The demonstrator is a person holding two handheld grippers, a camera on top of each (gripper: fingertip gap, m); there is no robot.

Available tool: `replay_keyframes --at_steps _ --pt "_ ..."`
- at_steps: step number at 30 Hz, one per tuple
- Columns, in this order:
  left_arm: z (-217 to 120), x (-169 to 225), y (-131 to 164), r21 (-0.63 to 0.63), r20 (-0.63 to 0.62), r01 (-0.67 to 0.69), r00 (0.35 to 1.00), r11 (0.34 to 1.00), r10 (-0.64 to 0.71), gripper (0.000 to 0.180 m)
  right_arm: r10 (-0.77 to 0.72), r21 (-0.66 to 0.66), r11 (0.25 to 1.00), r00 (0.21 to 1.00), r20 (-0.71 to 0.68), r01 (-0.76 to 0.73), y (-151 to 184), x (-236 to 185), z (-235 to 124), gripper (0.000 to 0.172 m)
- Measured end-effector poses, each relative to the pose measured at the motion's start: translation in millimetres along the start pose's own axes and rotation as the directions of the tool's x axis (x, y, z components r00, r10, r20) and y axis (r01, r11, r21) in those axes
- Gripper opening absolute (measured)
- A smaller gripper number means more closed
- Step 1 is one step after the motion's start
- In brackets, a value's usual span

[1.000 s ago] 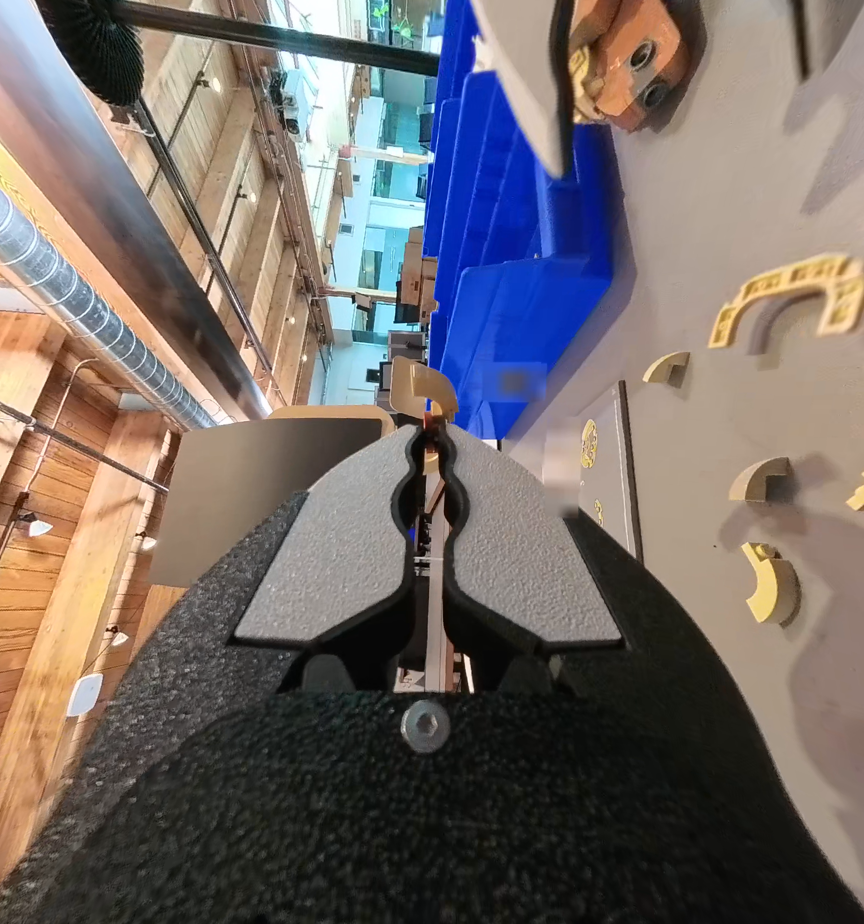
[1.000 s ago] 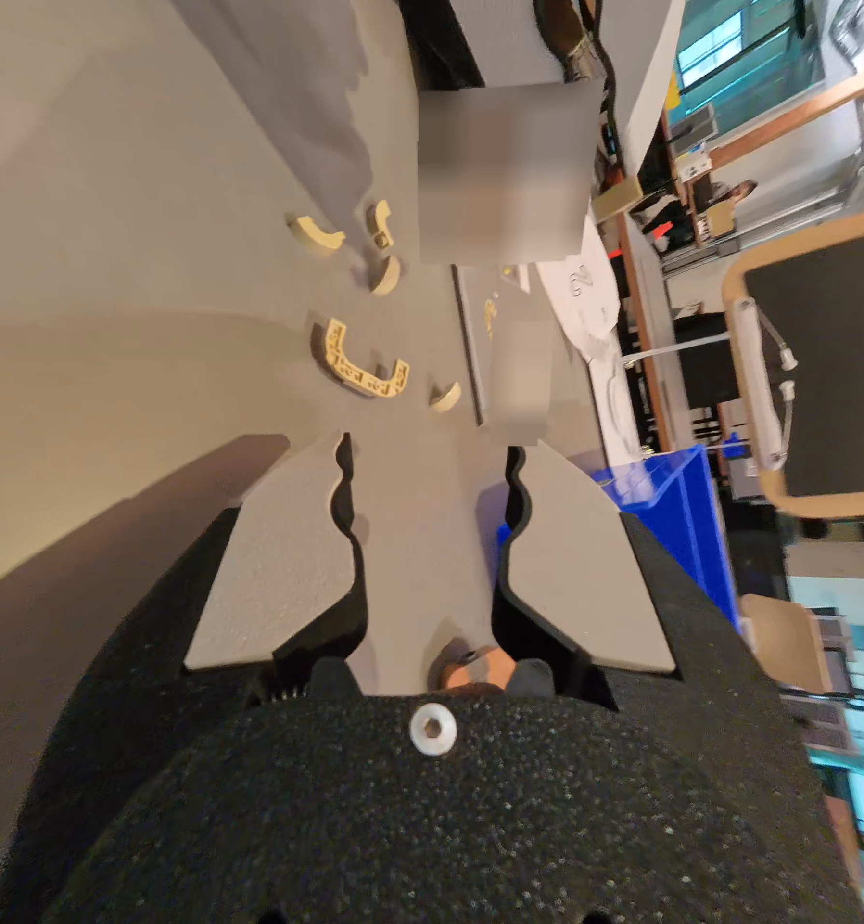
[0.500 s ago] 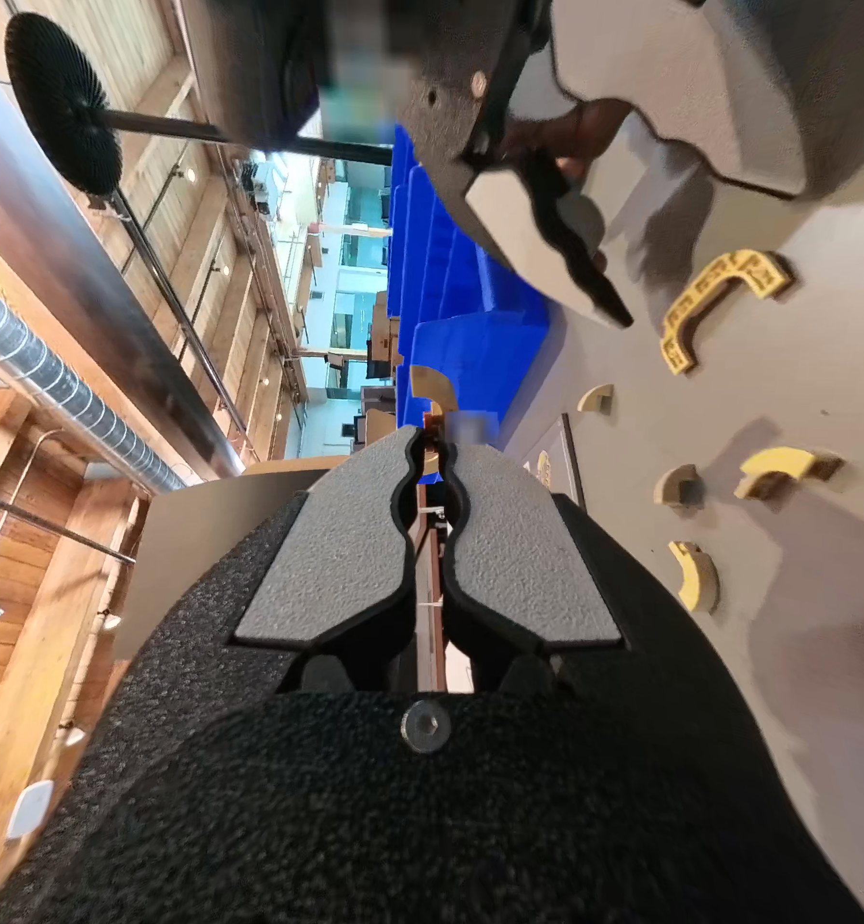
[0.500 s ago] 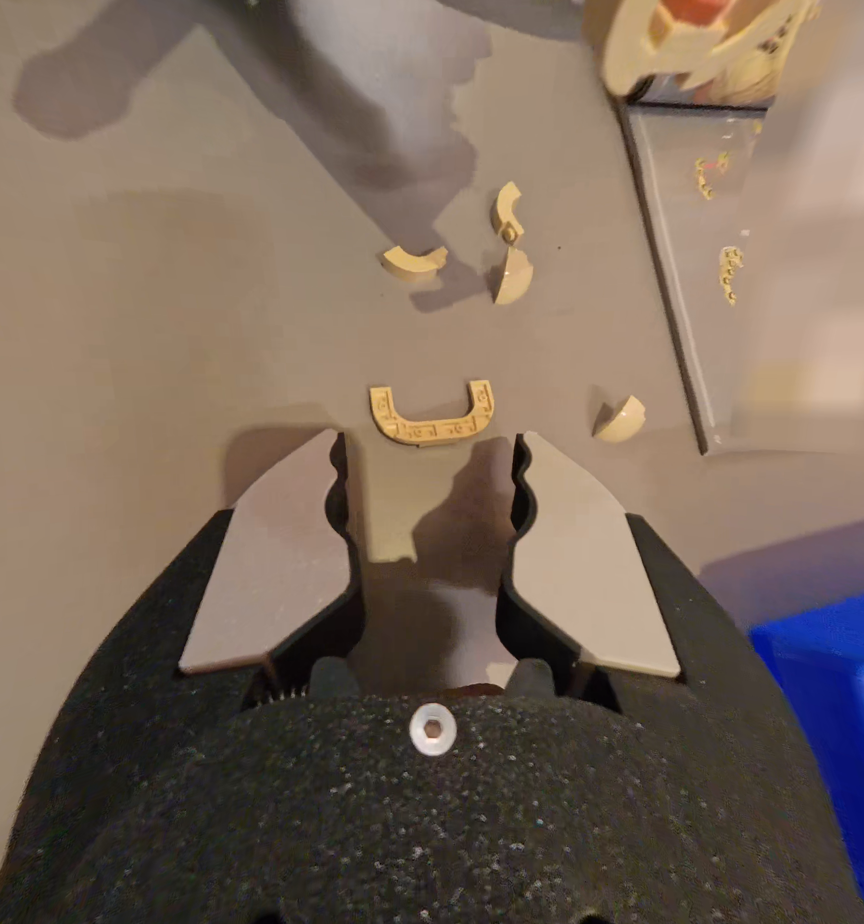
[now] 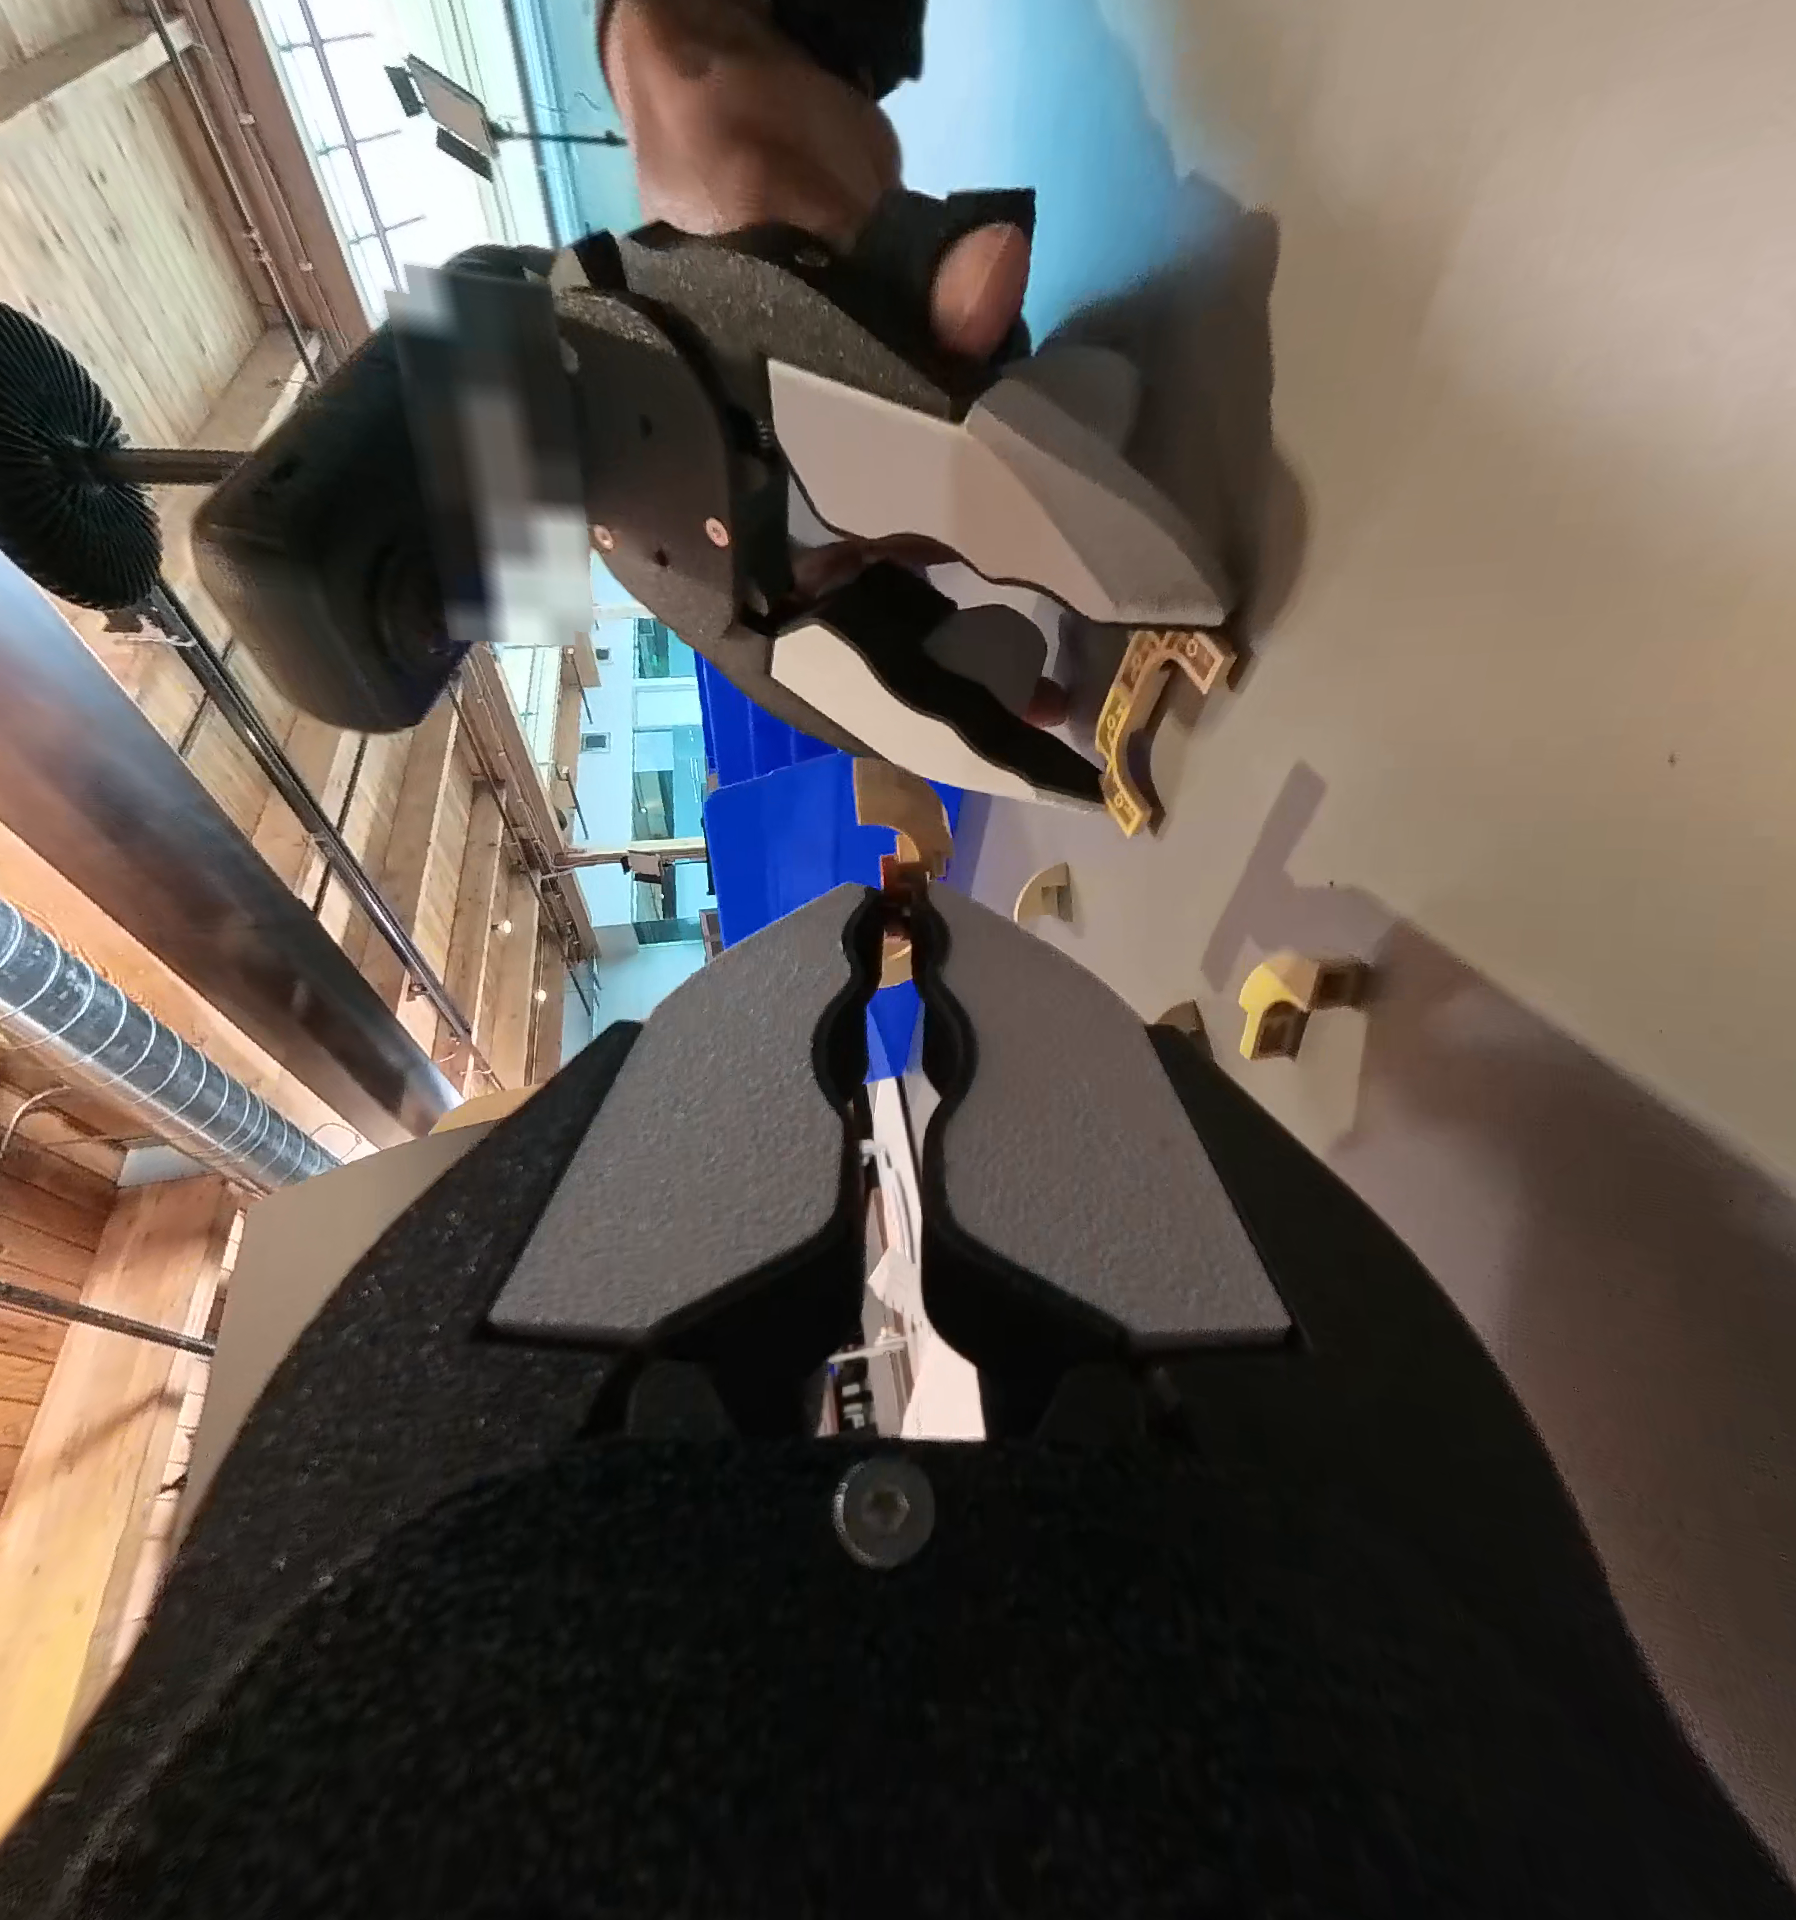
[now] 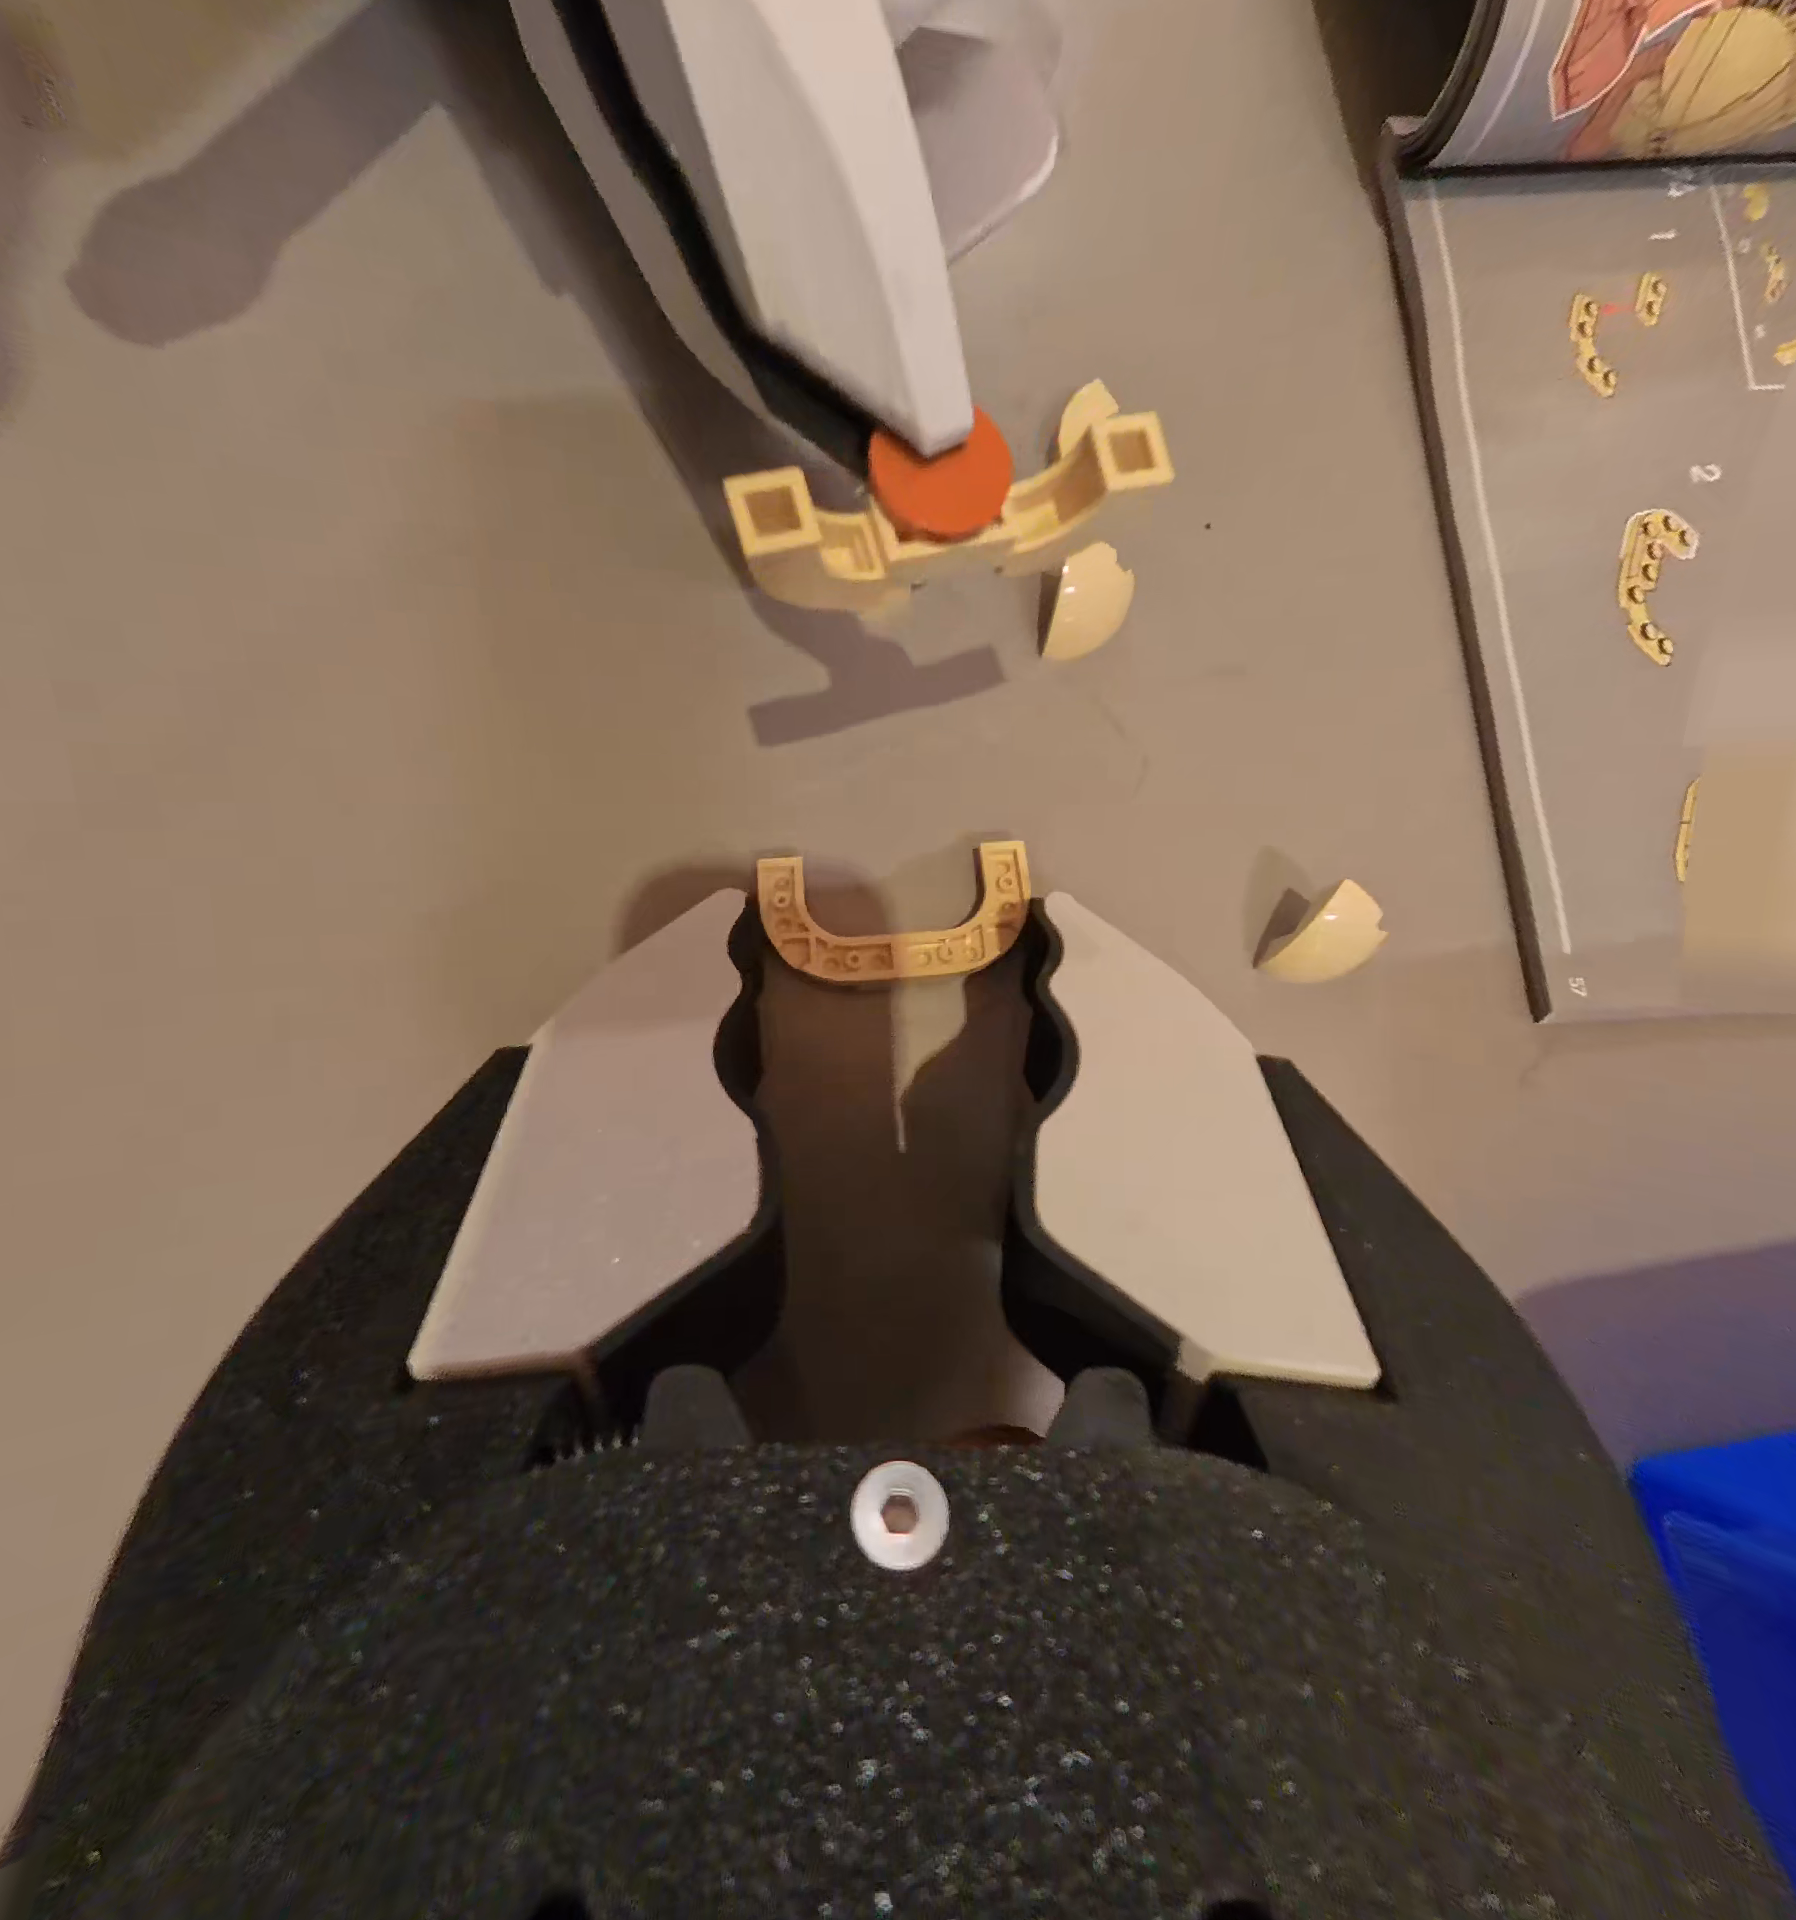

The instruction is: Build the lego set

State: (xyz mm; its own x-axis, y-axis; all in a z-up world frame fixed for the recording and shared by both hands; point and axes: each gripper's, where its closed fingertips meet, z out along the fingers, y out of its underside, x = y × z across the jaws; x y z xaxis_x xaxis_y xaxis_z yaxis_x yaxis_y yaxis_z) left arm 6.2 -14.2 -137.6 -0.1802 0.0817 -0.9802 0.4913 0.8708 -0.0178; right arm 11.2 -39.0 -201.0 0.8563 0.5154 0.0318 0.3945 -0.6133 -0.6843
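The left gripper pinched a tan curved brick piece between its nearly closed fingers, held against blue bins — while the right gripper straddled a tan U-shaped piece on the grey tabletop, smaller tan pieces lying nearby.

table: I see plain matte grey.
U-shaped plate: tan, with moulded circles and ridges.
curved assembly: I see pale tan, carrying a rust-orange round disc.
dome pieces: cream.
bins: bright blue.
booklet: I see a grey page with small tan figures.
hand-held gripper fingers: light grey on speckled black.
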Motion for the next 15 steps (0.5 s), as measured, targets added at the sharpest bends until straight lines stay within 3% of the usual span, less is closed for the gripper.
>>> replay_keyframes --at_steps 8,15 --pt "1.4 -11.1 -6.7 0.009 0.082 0.015 0.996 1.000 -0.015 0.004 0.036 0.278 0.960 0.999 0.007 -0.036 -50.6 1.7 -53.5 0.048" --pt "1.8 -12.6 -23.1 0.046 0.098 -0.030 0.995 0.999 0.025 0.004 -0.017 0.265 0.964 0.999 0.042 0.005 -60.3 -10.2 -58.6 0.048"
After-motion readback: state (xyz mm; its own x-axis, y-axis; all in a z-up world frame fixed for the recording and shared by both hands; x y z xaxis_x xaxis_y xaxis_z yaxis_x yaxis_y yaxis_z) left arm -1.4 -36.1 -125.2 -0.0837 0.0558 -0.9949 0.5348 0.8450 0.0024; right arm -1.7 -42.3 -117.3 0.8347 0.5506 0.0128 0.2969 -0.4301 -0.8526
